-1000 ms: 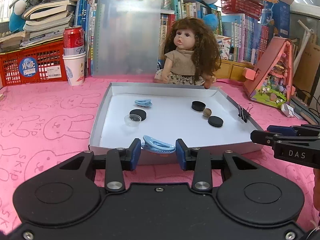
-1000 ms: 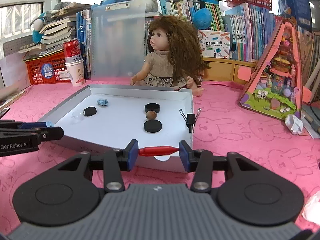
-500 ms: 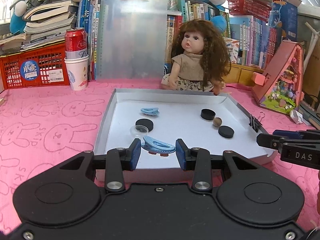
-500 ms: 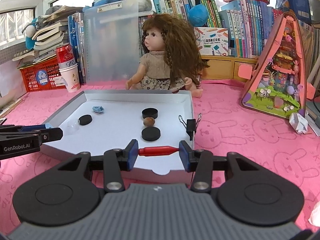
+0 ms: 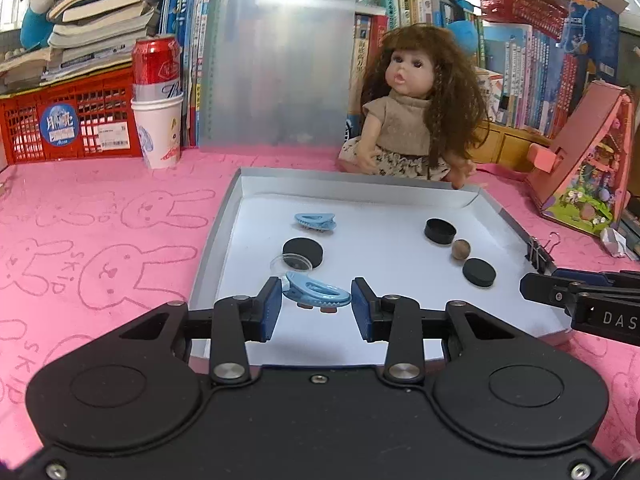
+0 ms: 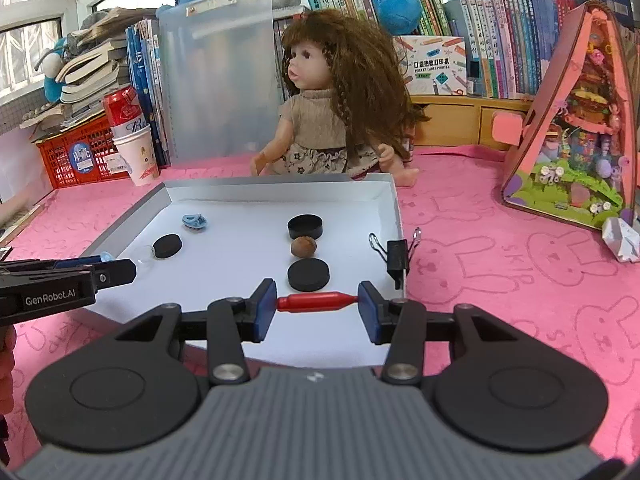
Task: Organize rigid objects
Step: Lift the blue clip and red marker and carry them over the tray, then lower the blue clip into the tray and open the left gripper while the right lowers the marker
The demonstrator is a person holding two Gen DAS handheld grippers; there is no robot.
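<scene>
Tray (image 5: 492, 212) is the landmark for both hands: a shallow white box lid lying flat on the pink bench (image 5: 100, 208), in front of a seated doll (image 5: 416, 120).

Over its near left edge the left claw (image 5: 316, 305) grips a blue hair clip (image 5: 318, 291) by its two ends, so the clip's long axis runs across, from one pad to the other. Just beyond the clip, inside the tray, sit a clear round lid (image 5: 291, 265) and a black disc (image 5: 303, 252); a second blue clip (image 5: 316, 221) lies farther in.

Over the near right part of the tray the right claw (image 6: 318, 307) holds a red peg (image 6: 316, 302) end to end, its long axis also crosswise. A black disc (image 6: 309, 275) lies just past it, and a black binder clip (image 6: 398, 258) sits on the tray's right wall.

Both claws point forward and tilt down toward the tray floor, set side by side. Each held thing seems already above the white floor, so the coming move likely calls only for lowering and opening, clear of the discs.
</scene>
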